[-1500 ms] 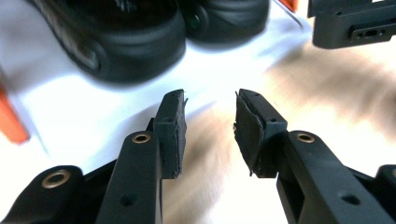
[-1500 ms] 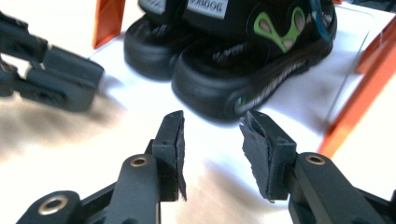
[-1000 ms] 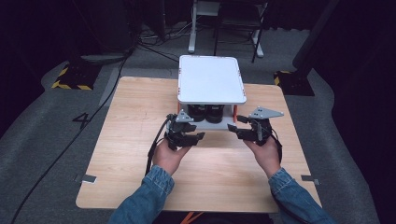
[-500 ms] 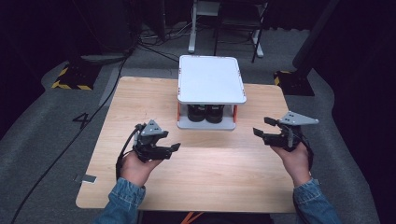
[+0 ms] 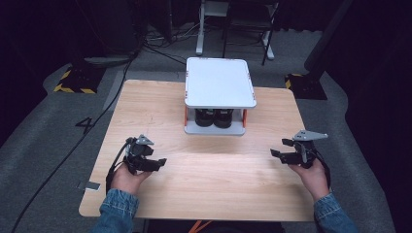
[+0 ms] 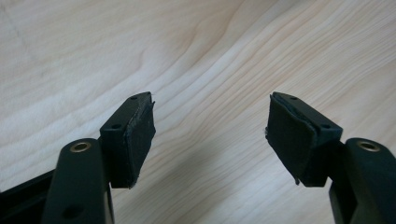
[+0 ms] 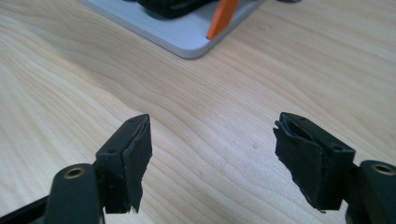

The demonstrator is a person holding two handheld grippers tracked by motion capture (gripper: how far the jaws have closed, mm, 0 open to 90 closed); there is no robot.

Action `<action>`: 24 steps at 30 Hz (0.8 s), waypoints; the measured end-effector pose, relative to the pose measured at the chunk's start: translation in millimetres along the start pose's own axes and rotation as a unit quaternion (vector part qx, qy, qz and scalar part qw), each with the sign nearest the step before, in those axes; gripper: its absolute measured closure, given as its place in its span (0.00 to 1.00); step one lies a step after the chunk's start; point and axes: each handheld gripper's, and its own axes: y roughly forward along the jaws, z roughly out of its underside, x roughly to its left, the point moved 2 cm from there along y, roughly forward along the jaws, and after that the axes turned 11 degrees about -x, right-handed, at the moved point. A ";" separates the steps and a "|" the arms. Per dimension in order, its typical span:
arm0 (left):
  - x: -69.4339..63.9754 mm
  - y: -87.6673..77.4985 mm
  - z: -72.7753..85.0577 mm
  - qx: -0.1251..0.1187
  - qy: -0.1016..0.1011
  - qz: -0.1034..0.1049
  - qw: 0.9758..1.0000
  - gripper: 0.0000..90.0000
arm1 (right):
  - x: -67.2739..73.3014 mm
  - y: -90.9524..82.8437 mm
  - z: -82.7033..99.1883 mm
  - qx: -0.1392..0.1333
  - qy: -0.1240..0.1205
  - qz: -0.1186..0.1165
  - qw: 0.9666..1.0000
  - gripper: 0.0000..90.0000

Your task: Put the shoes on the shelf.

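1. Two-tier stand [image 5: 219, 82], one: white top plate and white base joined by orange posts, standing at the far middle of the table. In the right gripper view we see a corner of its base [image 7: 177, 35] and one orange post [image 7: 222, 16].
2. Dark items [image 5: 214, 117] on the stand's lower shelf: we count two, side by side under the top plate; what they are we cannot tell.
3. Left gripper [image 5: 158, 164], one: held in the left hand [image 5: 124, 177] over the near left part of the table, well apart from the stand. Its jaws have just been opening and now stand spread wide with nothing between them; in the left gripper view [image 6: 210, 123] bare wood lies between the pads.
4. Right gripper [image 5: 281, 148], one: held in the right hand [image 5: 313, 177] over the near right part of the table, well apart from the stand. Its jaws have just been opening and stand spread, nothing between them [image 7: 212, 151].
5. Table [image 5: 160, 107], one: light wood grain.
6. Writing: we read a "4" [image 5: 85, 124] marked on the grey floor left of the table. No brand is legible to us.
7. Yellow-and-black hazard-striped bases: two, one far left [image 5: 73, 87], one far right [image 5: 291, 82].
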 end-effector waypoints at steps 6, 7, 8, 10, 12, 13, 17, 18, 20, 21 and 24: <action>19.9 8.0 13.2 0.036 0.003 -0.040 0.999 0.36 | -11.0 15.7 20.5 0.009 0.012 0.018 1.000 0.30; 23.0 8.7 14.5 0.037 0.000 -0.044 0.998 0.36 | -12.5 18.1 23.4 0.010 0.016 0.020 1.000 0.30; 26.2 10.7 16.5 0.037 -0.001 -0.048 0.998 0.36 | -14.1 20.5 26.5 0.012 0.018 0.024 0.999 0.30; 29.5 13.2 19.2 0.030 0.005 -0.054 0.998 0.35 | -16.5 25.7 32.5 0.021 0.019 0.036 0.999 0.29; 32.7 13.6 23.0 0.001 0.000 -0.040 0.999 0.36 | -17.0 28.4 35.3 0.026 0.016 0.041 0.999 0.28; 34.8 14.1 24.1 -0.012 -0.003 -0.033 0.999 0.35 | -17.0 29.8 36.6 0.029 0.014 0.043 0.999 0.28; 38.5 17.0 26.5 -0.029 0.014 -0.038 0.999 0.26 | -18.6 37.5 44.5 0.041 0.014 0.044 0.998 0.22; 39.0 20.1 28.4 -0.030 0.048 -0.045 0.997 0.18 | -18.6 37.5 44.5 0.041 0.014 0.044 0.998 0.22; 38.4 24.2 31.7 -0.055 0.039 -0.050 0.996 0.15 | -20.8 42.3 46.5 0.030 0.018 0.037 0.999 0.15; 38.3 24.0 31.9 -0.054 0.038 -0.051 0.997 0.16 | -20.9 42.8 46.3 0.031 0.017 0.038 0.999 0.15; 38.4 23.7 31.9 -0.054 0.040 -0.052 0.996 0.15 | -21.0 43.5 45.9 0.031 0.016 0.037 0.999 0.14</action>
